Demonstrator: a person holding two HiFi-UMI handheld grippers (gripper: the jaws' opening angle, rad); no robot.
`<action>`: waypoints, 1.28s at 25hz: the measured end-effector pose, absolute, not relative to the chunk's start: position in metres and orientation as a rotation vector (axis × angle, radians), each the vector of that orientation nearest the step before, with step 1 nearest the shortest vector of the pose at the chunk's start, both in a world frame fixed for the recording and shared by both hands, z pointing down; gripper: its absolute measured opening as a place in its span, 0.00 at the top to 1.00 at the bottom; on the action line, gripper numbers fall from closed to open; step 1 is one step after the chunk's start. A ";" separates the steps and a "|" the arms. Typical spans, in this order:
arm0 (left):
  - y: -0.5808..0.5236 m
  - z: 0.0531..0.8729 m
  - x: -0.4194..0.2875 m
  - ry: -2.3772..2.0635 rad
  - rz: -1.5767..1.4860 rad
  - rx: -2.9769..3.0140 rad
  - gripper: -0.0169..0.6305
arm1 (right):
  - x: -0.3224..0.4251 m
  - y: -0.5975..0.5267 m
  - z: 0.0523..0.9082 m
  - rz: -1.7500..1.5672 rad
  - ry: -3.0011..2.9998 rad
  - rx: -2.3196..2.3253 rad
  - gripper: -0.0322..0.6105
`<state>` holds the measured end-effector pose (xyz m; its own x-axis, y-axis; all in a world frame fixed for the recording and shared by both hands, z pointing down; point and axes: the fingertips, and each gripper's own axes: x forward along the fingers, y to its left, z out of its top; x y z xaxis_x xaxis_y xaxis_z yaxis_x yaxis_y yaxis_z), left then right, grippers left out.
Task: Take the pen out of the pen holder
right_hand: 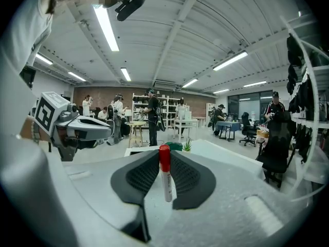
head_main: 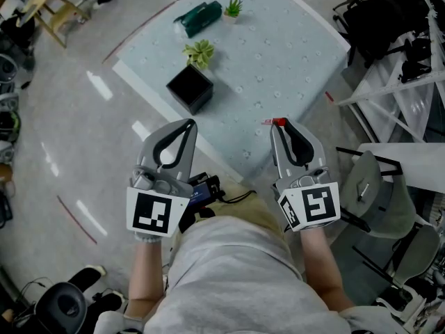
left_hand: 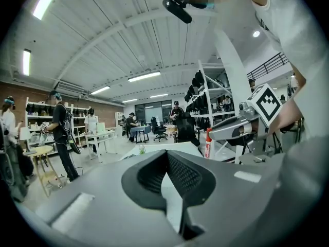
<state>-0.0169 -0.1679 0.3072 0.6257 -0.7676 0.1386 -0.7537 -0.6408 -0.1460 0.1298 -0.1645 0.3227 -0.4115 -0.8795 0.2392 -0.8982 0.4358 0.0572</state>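
A white pen with a red cap stands upright between the pads of my right gripper, which is shut on it. In the head view the red cap pokes out at the tip of the right gripper, near the front edge of the pale table. The black square pen holder stands on the table's left part, well ahead of both grippers. My left gripper is held beside the right one with its tips together and nothing in it. In the left gripper view its jaws meet at the tip.
A small green plant stands just behind the holder. Farther back lie a green case and a second plant. A grey chair and white shelving stand to the right, a wooden stool at far left.
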 end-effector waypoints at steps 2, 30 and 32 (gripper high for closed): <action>-0.168 0.307 -0.017 1.294 -0.289 -2.763 0.96 | 0.129 -0.165 0.323 0.116 -2.456 1.547 0.85; -0.167 0.306 -0.017 1.275 -0.314 -2.748 0.96 | 0.125 -0.166 0.319 0.086 -2.461 1.515 0.85; -0.167 0.307 -0.017 1.276 -0.316 -2.748 0.96 | 0.125 -0.166 0.319 0.083 -2.460 1.510 0.85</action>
<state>-0.0167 -0.1670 0.3068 0.6285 -0.7638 0.1469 -0.7440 -0.6454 -0.1728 0.1247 -0.1661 0.3189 -0.4300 -0.8694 0.2433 -0.8838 0.4603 0.0831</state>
